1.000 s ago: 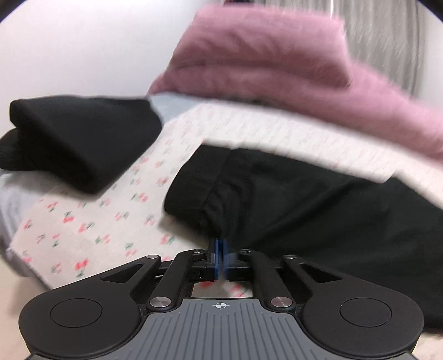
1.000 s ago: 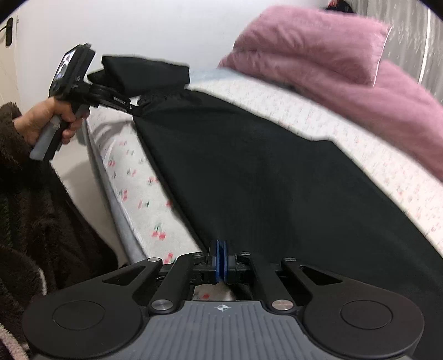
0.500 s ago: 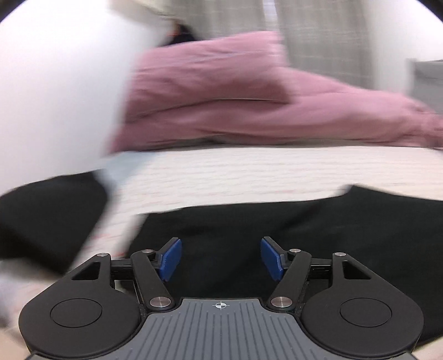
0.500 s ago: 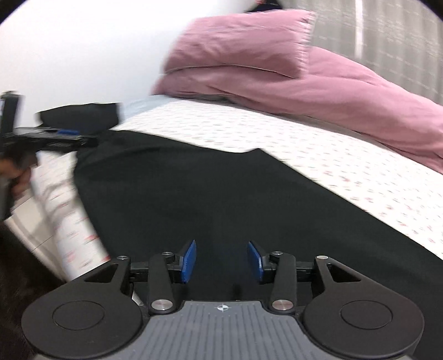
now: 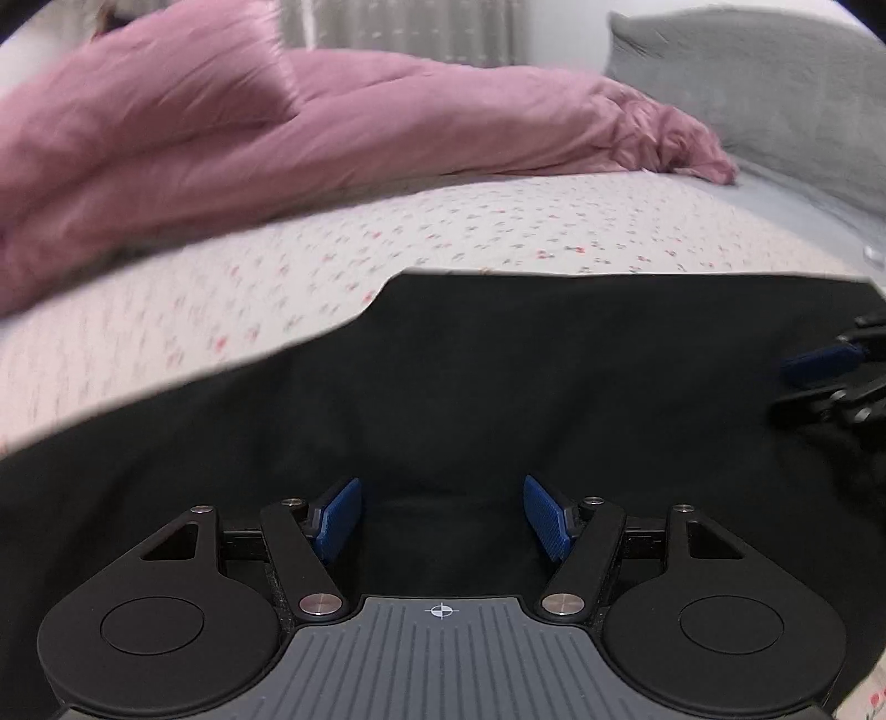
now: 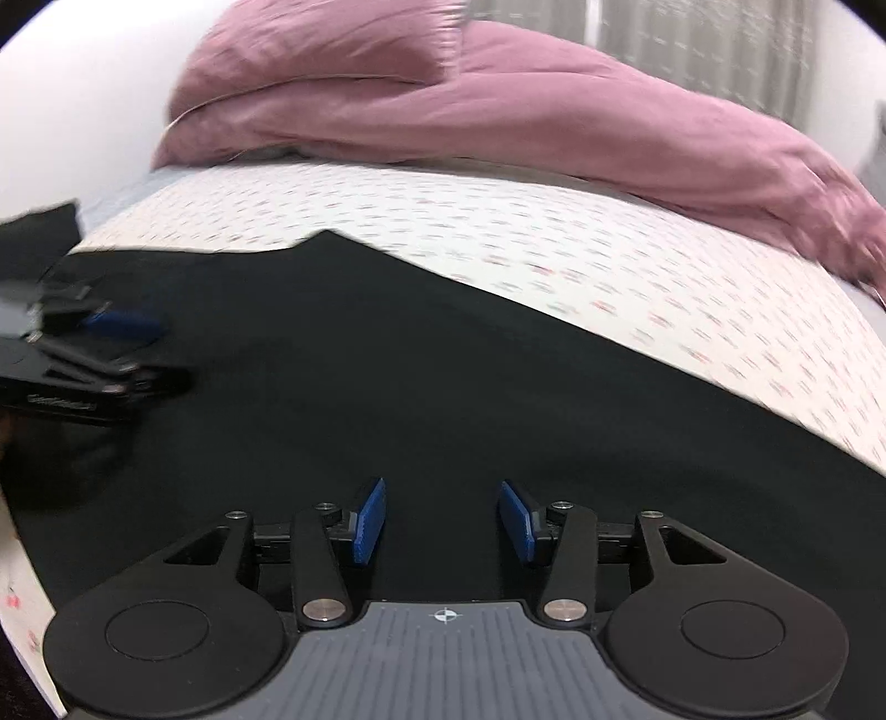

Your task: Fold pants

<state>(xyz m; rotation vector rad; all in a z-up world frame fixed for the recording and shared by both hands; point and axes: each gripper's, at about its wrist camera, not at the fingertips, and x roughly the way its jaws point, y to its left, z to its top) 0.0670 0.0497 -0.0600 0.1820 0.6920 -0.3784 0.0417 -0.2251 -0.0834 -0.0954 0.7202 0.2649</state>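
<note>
The black pants (image 5: 498, 387) lie spread flat across the bed, also in the right wrist view (image 6: 443, 387). My left gripper (image 5: 442, 518) is open and empty, its blue pads just above the black cloth. My right gripper (image 6: 442, 518) is open and empty too, low over the pants. The right gripper shows at the right edge of the left wrist view (image 5: 830, 371). The left gripper shows blurred at the left of the right wrist view (image 6: 94, 354), over the pants.
A pink duvet (image 5: 277, 127) and pillow (image 6: 332, 50) are heaped at the back of the bed. The floral sheet (image 5: 498, 232) runs behind the pants. A grey pillow (image 5: 775, 83) lies far right. Another folded black garment (image 6: 39, 232) sits at the left.
Both grippers let go of the pants' edge and opened. Both then swung over the spread cloth, the left one turning right and coming closer to the right one.
</note>
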